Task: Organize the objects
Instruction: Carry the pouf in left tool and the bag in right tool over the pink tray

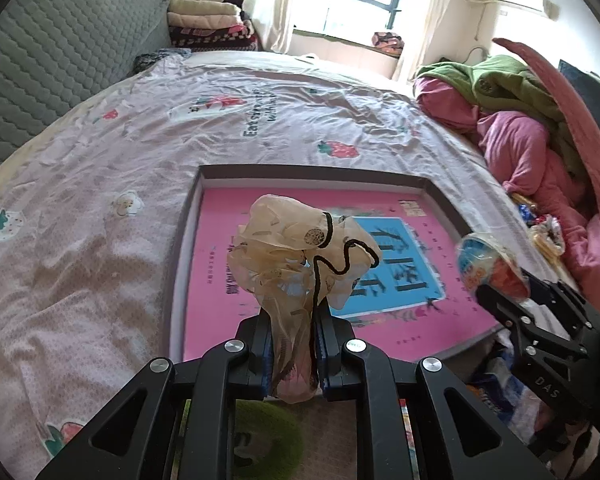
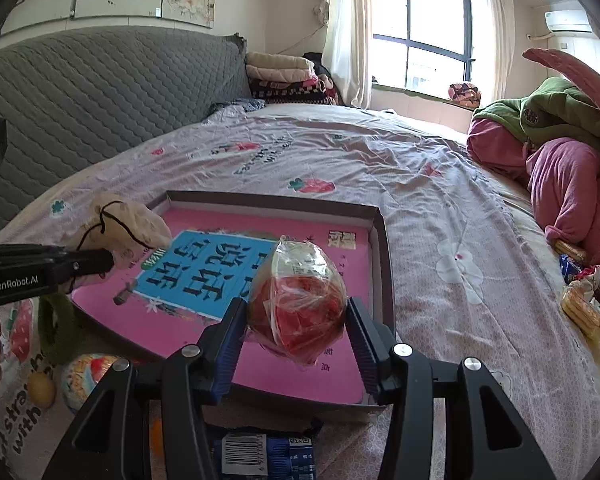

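A shallow grey box (image 1: 300, 171) with a pink printed sheet (image 1: 228, 220) inside lies on the bed. My left gripper (image 1: 292, 344) is shut on a crumpled beige pouch (image 1: 296, 236) with a black cord, held above the box's near left part. The right wrist view shows that pouch (image 2: 132, 224) and left gripper (image 2: 96, 262) at the box's left edge. My right gripper (image 2: 296, 320) is shut on a clear-wrapped red snack packet (image 2: 300, 300) over the box's (image 2: 268, 200) near right part. In the left wrist view the right gripper (image 1: 512, 304) and its packet (image 1: 488, 264) hang at the right.
Pink and green clothes (image 2: 560, 168) are piled at the bed's right side, with snack packets (image 2: 580, 304) beside them. In front of the box lie a green fuzzy item (image 2: 56, 328), a round packet (image 2: 88, 376) and a blue barcoded packet (image 2: 264, 452). A grey quilted headboard (image 1: 60, 60) stands at the left.
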Motion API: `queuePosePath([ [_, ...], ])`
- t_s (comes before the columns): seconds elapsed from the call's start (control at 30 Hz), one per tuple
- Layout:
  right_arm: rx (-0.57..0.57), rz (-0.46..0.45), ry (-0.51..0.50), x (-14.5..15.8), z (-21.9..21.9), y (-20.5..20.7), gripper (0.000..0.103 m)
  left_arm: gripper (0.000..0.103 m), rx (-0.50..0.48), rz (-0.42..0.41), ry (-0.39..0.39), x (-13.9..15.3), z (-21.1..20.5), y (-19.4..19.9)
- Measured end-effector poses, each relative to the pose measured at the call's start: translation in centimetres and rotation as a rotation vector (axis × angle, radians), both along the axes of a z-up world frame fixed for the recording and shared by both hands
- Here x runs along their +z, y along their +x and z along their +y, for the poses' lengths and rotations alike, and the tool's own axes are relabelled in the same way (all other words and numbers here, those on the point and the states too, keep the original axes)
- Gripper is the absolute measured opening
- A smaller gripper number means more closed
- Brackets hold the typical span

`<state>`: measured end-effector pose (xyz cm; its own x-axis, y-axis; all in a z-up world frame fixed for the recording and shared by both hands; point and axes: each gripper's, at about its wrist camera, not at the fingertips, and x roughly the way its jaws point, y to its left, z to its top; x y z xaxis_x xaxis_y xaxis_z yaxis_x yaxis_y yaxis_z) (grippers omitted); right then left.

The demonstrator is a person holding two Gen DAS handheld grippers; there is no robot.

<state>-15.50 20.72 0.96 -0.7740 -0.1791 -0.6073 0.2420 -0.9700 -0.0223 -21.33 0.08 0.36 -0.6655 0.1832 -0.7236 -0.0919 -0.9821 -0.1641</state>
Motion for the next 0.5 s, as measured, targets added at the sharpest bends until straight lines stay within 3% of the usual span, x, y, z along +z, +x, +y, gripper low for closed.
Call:
queuePosePath([
  [0.5,-0.023,-0.057,0.027,-1.5,0.2,-1.0,0.051,0.021,0.023,-0.072,-0.008,-2.3,-0.5,-0.9],
])
